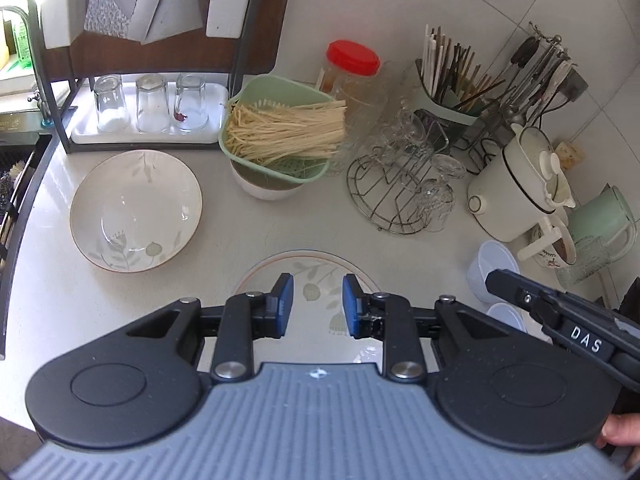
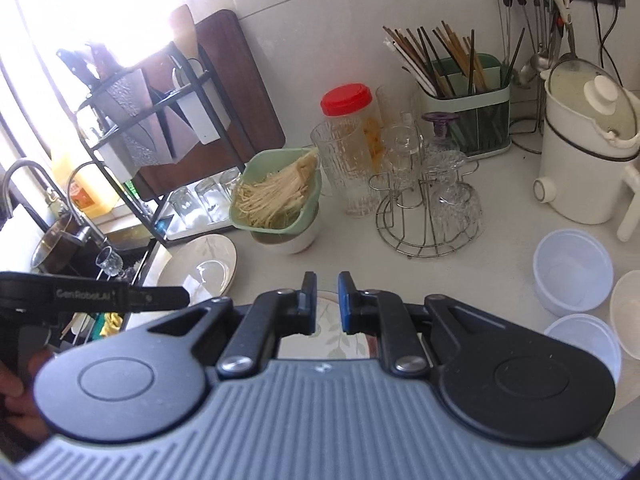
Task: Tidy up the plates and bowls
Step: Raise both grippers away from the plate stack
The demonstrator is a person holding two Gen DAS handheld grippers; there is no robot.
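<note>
Blue-padded left gripper (image 1: 318, 305) hovers parted over floral plate (image 1: 316, 276).

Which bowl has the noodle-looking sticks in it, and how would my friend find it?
Start at the tall black rack with upside-down glasses. Just right of it on the white counter sits a green strainer basket, resting on a white bowl. It alone holds pale thin strands; the flowered bowl nearby is empty.
</note>
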